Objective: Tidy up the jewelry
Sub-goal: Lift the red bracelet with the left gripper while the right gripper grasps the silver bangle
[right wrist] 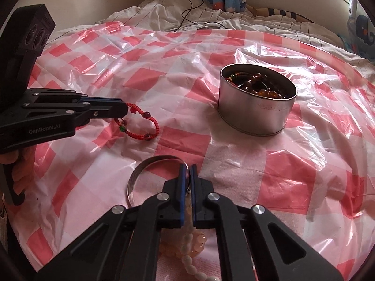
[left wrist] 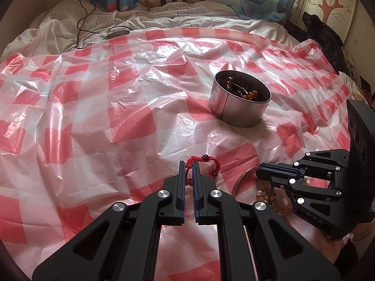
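Red braided cord bracelet (right wrist: 140,126), pinched in the closed left gripper (left wrist: 189,164) just above the bed's checked plastic sheet (left wrist: 93,117), should be carried over the round metal tin (right wrist: 255,112) while the right gripper (right wrist: 186,167), shut on a pale bead strand (right wrist: 189,255), is lifted slowly.

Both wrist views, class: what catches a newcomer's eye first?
The round metal tin full of amber beads stands mid-sheet on the red-and-white checked plastic sheet. The left tongs dangle a red braided bracelet at left; the right tongs are shut at a silver bangle.
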Demonstrator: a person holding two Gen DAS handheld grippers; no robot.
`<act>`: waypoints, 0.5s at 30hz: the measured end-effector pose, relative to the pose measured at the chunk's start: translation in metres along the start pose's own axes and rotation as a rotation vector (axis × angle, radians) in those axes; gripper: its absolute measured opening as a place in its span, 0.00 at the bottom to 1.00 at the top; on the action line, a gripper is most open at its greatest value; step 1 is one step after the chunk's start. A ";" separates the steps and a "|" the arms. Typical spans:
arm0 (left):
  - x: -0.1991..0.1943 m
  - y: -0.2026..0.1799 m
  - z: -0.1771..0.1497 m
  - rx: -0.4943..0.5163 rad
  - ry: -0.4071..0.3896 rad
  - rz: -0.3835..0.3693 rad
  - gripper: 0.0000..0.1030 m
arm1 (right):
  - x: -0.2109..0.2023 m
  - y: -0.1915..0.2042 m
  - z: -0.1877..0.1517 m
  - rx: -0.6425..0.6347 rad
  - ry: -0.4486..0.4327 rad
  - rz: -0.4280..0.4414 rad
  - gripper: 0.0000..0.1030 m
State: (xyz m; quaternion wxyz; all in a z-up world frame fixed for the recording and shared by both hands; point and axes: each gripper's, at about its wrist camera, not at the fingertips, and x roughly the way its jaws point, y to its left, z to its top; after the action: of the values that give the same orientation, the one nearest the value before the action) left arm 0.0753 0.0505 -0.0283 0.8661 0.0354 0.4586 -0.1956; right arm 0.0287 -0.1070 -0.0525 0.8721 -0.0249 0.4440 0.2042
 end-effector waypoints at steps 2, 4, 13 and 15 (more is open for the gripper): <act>0.000 0.000 0.000 0.001 -0.004 0.002 0.05 | -0.008 -0.005 0.002 0.030 -0.028 0.021 0.04; -0.001 -0.002 0.000 0.005 -0.011 0.002 0.05 | -0.019 -0.013 0.006 0.072 -0.062 0.058 0.04; -0.004 -0.011 0.000 0.037 -0.030 -0.003 0.05 | -0.037 -0.053 0.006 0.213 -0.109 0.069 0.04; -0.006 -0.015 0.001 0.050 -0.040 -0.008 0.05 | -0.041 -0.059 0.006 0.225 -0.119 0.064 0.04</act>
State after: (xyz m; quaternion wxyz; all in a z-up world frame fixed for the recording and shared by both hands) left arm 0.0673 0.0383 -0.0213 0.8733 0.0513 0.4361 -0.2111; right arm 0.0342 -0.1732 -0.0249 0.8873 0.0994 0.4119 0.1821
